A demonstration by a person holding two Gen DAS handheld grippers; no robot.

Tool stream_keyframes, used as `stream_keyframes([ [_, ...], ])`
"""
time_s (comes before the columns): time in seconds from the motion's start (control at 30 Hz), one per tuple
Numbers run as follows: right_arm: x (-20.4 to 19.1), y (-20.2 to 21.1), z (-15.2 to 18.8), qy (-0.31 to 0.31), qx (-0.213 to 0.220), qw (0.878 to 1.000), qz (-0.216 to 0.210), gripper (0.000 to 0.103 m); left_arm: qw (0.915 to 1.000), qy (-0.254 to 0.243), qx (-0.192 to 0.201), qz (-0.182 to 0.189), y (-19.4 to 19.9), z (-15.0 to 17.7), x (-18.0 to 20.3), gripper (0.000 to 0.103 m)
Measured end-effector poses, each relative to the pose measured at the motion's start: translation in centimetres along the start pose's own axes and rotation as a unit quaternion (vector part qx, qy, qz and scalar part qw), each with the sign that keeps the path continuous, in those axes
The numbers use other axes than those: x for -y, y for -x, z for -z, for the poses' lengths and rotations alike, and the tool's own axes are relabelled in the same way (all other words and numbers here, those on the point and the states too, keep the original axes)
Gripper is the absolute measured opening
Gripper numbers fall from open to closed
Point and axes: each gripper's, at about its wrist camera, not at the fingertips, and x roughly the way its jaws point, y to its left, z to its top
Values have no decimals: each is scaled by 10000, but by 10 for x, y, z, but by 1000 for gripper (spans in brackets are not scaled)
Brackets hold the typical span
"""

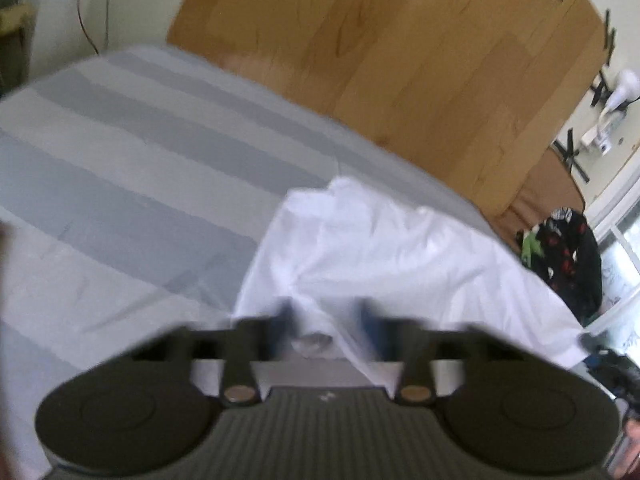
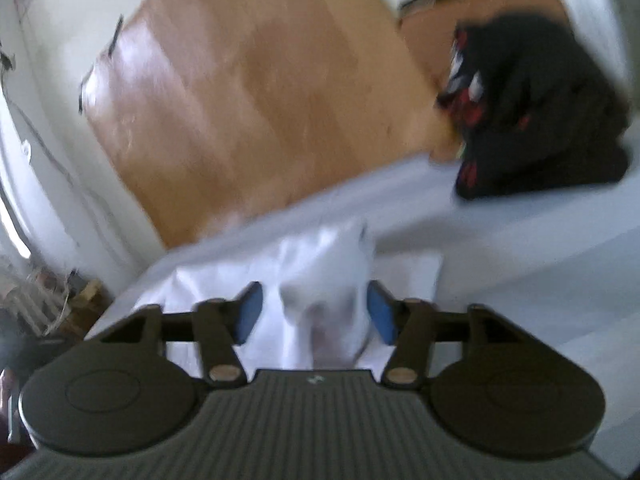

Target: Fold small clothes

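A white garment (image 1: 360,248) lies crumpled on the grey-and-white striped bed sheet (image 1: 120,152). My left gripper (image 1: 326,316) is open, its blue pads apart, with a fold of the white cloth between them. In the right wrist view the same white garment (image 2: 320,280) bunches up between the blue pads (image 2: 250,312) of my right gripper (image 2: 316,312), which is open and stands wide around the cloth. Both views are blurred.
A pile of dark clothes with red and white print (image 1: 568,256) sits at the bed's far corner; it also shows in the right wrist view (image 2: 532,112). Wooden floor (image 1: 380,48) lies beyond the bed edge. A white wall with cables (image 1: 92,4) is at the left.
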Motion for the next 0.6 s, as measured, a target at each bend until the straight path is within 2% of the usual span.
stream_keyframes([
  [0.03,0,-1,0,-80,-114,9999,24,10,10000,44,0,-9,3,1,1,10],
  [0.1,-4,19,-3,-312,178,9992,-190,10,9998,-6,168,60,21,1,6,9],
  [0.2,-7,67,-6,-233,513,9979,-314,10,9989,-107,381,237,51,2,8,9],
  [0.3,1,72,11,-210,200,9995,-112,10,9993,-258,279,35,58,9,8,9],
  [0.4,20,39,35,-418,-506,9974,289,14,9981,-314,-184,-496,30,19,6,15],
  [0.5,24,50,26,-588,-236,9980,4,30,9968,-542,-112,-568,36,23,12,21],
  [0.53,23,61,19,-564,6,9983,-115,43,9968,-596,27,-529,45,21,13,24],
  [0.57,22,72,11,-463,267,9985,-146,51,9965,-626,218,-501,55,18,13,36],
  [0.6,21,78,2,-337,460,9983,-79,51,9959,-623,412,-515,65,13,12,44],
])
